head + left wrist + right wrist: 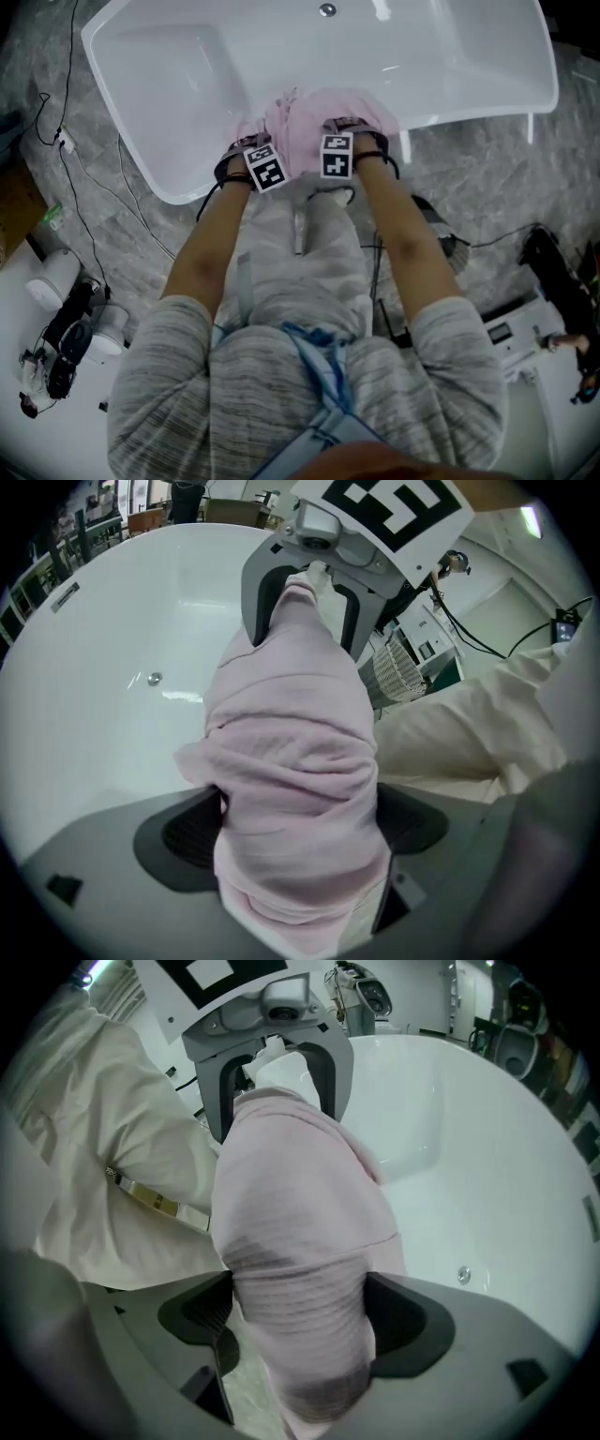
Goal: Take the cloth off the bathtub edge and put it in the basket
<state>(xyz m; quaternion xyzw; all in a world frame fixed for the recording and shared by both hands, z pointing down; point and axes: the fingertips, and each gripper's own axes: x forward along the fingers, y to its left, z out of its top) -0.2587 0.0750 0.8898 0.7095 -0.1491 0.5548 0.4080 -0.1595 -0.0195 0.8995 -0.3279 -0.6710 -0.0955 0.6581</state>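
Since the pink cloth [305, 117] was bunched over the near edge of the bathtub [187, 56], right by our knees, we had both tools pointing steeply down at it, side by side. The left gripper [300, 827] had its jaws spread wide, with a fat fold of cloth filling the gap but not squeezed, as far as we could see. Same deal with the right gripper [302, 1316]: jaws wide apart, straddling the hump. We figured two holds would lift that floppy thing evenly off the rim. A woven thing past the tub might've been the basket [394, 672], but honestly we couldn't tell.
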